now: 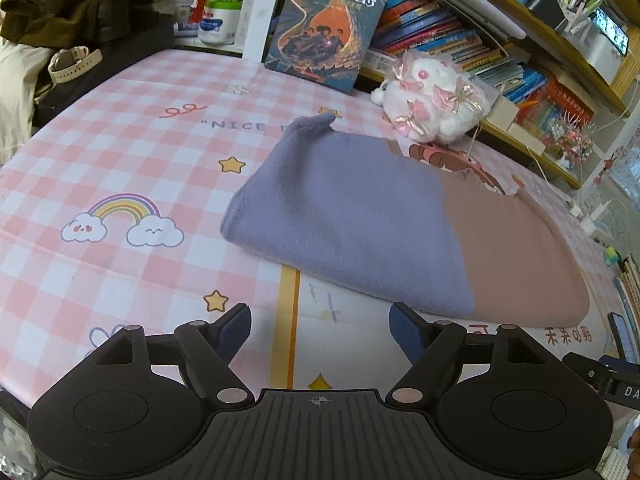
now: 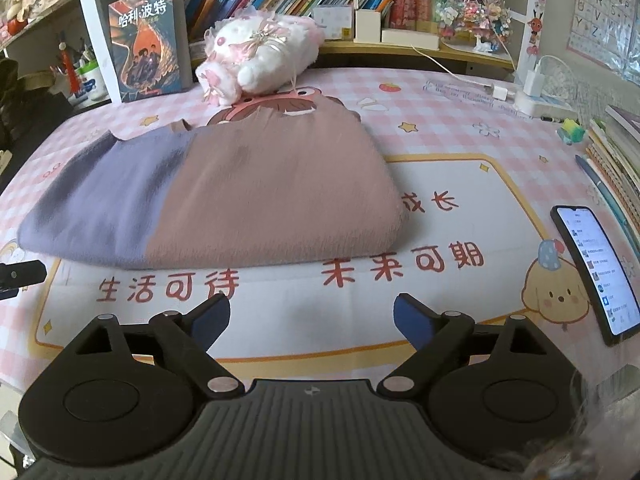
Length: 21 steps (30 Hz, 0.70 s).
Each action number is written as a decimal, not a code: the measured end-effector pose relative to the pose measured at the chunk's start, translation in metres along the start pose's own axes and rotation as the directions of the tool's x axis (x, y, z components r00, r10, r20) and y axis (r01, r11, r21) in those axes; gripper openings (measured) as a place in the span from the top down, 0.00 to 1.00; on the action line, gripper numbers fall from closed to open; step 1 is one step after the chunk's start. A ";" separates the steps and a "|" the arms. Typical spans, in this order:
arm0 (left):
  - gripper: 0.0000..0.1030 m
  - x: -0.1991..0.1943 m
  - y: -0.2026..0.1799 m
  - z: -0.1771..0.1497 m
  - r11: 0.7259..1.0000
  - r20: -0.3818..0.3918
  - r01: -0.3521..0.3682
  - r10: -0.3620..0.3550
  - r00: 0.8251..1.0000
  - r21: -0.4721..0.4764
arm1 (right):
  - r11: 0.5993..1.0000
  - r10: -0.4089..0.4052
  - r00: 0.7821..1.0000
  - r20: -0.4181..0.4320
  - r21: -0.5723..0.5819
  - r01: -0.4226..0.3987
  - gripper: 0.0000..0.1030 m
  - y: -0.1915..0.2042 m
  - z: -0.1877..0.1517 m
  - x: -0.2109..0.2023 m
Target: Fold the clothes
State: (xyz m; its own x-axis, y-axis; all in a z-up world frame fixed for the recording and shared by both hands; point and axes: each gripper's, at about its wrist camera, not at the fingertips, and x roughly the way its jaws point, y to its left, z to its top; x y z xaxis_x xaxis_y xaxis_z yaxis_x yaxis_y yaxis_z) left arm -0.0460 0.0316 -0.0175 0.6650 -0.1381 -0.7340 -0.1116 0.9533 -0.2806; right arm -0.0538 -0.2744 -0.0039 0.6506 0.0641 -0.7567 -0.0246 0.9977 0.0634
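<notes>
A folded garment, purple on one side and dusty pink on the other, lies flat on the pink checked table cover. A purple corner sticks up at its far left end. My left gripper is open and empty, just in front of the garment's near edge. My right gripper is open and empty, a short way in front of the garment's near edge, over the white printed panel of the cover.
A white plush toy lies behind the garment. A Harry Potter book stands at the back. A lit phone lies at the right, by stacked books. A charger and cable sit far right. Bookshelves line the back.
</notes>
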 end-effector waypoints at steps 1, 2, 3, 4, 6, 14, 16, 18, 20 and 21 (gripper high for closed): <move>0.23 0.000 0.000 0.000 1.000 -0.002 0.000 0.000 1.000 -0.003 | 1.000 0.000 1.000 -0.001 -0.001 0.000 0.14 0.000 0.000 0.000; 0.23 0.001 -0.001 0.000 1.000 -0.004 0.001 -0.001 1.000 -0.005 | 1.000 0.000 1.000 -0.003 -0.002 0.000 0.14 0.000 0.000 0.000; 0.23 0.001 -0.001 0.000 1.000 -0.005 0.001 -0.001 1.000 -0.007 | 1.000 0.001 1.000 -0.004 -0.003 -0.001 0.14 -0.001 -0.001 0.000; 0.23 0.002 -0.002 0.000 1.000 -0.006 0.001 -0.002 1.000 -0.010 | 1.000 0.002 1.000 -0.005 -0.004 -0.002 0.14 -0.001 0.000 0.000; 0.23 0.002 -0.004 0.000 1.000 -0.007 0.001 -0.001 1.000 -0.014 | 1.000 0.005 1.000 -0.008 -0.009 -0.005 0.14 -0.002 0.000 0.000; 0.23 0.008 -0.019 0.000 0.997 -0.005 -0.033 0.033 0.999 -0.068 | 0.997 0.041 0.999 -0.012 -0.057 -0.042 0.14 -0.011 0.008 0.007; 0.23 0.010 -0.025 -0.001 0.994 -0.004 -0.049 0.049 0.999 -0.093 | 0.995 0.061 0.998 -0.007 -0.082 -0.061 0.14 -0.016 0.013 0.009; 0.23 0.012 -0.032 -0.002 0.990 -0.003 -0.068 0.068 0.998 -0.121 | 0.991 0.083 0.997 -0.003 -0.107 -0.083 0.14 -0.021 0.018 0.012; 0.22 0.013 -0.041 -0.003 0.985 -0.001 -0.086 0.087 0.996 -0.148 | 0.985 0.109 0.994 -0.003 -0.136 -0.108 0.14 -0.028 0.025 0.015; 0.22 0.013 -0.045 -0.004 0.983 0.002 -0.094 0.096 0.995 -0.159 | 0.982 0.120 0.993 -0.002 -0.149 -0.119 0.14 -0.031 0.028 0.016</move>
State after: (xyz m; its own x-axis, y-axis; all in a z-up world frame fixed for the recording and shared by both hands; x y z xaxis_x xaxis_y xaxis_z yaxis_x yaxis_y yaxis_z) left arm -0.0349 -0.0144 -0.0169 0.6524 -0.0459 -0.7565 -0.2899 0.9071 -0.3051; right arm -0.0211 -0.3050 0.0004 0.6411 0.1834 -0.7452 -0.2147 0.9751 0.0553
